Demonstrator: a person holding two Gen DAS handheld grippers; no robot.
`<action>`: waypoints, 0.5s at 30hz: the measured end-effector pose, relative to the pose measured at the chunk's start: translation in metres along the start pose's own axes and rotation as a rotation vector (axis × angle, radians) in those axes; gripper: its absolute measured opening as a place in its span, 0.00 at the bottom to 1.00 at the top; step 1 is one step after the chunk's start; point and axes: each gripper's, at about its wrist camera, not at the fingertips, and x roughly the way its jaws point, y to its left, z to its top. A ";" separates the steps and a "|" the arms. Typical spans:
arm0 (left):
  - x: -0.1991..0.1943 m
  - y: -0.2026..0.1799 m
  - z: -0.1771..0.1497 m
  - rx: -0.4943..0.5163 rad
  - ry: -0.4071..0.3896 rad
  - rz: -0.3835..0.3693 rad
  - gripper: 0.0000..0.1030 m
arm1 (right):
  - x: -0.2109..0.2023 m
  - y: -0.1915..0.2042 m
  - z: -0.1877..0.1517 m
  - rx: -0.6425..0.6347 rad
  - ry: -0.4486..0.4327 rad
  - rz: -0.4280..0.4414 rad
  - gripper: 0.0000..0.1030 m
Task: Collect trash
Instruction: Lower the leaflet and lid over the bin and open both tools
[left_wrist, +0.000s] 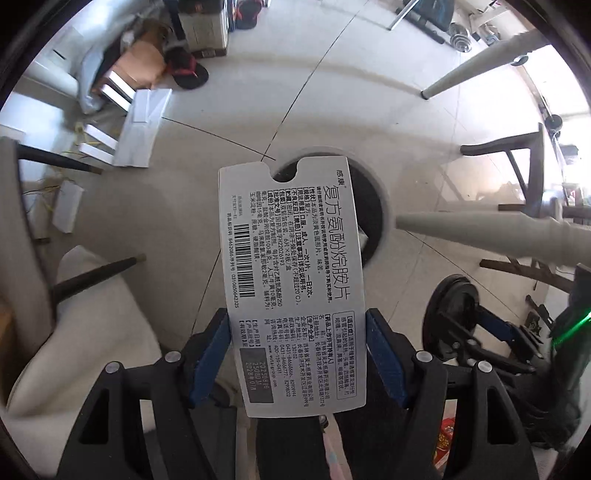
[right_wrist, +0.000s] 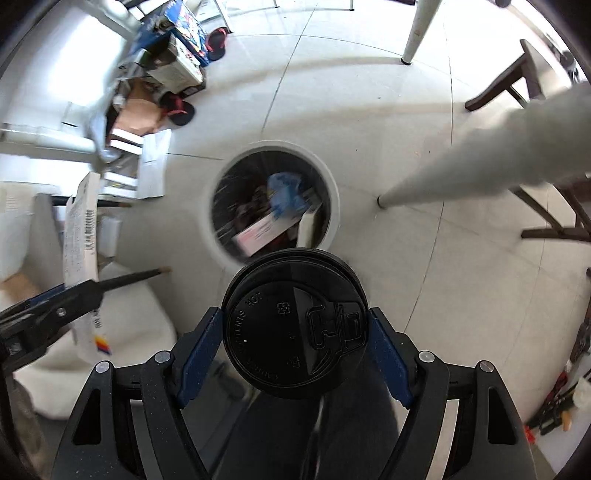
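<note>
My left gripper (left_wrist: 297, 325) is shut on a flattened white medicine box (left_wrist: 291, 280) printed with Chinese text and a barcode; it is held above the floor, its far end over the round white-rimmed trash bin (left_wrist: 382, 192). My right gripper (right_wrist: 295, 328) is shut on a black plastic cup lid (right_wrist: 295, 325), held above the near rim of the same bin (right_wrist: 334, 192), which has a black liner and holds a blue bag and cartons. The left gripper with the box (right_wrist: 79, 236) shows at the left of the right wrist view. The right gripper with the lid (left_wrist: 452, 314) shows at lower right of the left wrist view.
White table legs (left_wrist: 480, 66) (right_wrist: 461, 166) slant in around the bin. Dark wooden chair frames (right_wrist: 554, 206) stand at right. A cushioned chair (left_wrist: 85, 325) with dark legs is at lower left. Cardboard, white boxes and slippers (left_wrist: 186, 72) clutter the back left floor.
</note>
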 end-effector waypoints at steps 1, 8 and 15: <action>0.012 0.002 0.006 0.005 0.004 -0.009 0.68 | 0.018 0.000 0.007 -0.008 0.002 -0.005 0.77; 0.067 0.004 0.043 0.023 0.057 -0.063 0.68 | 0.107 -0.005 0.043 -0.060 0.017 -0.021 0.77; 0.080 -0.006 0.053 0.042 0.088 -0.077 0.71 | 0.138 -0.004 0.060 -0.052 0.015 -0.001 0.77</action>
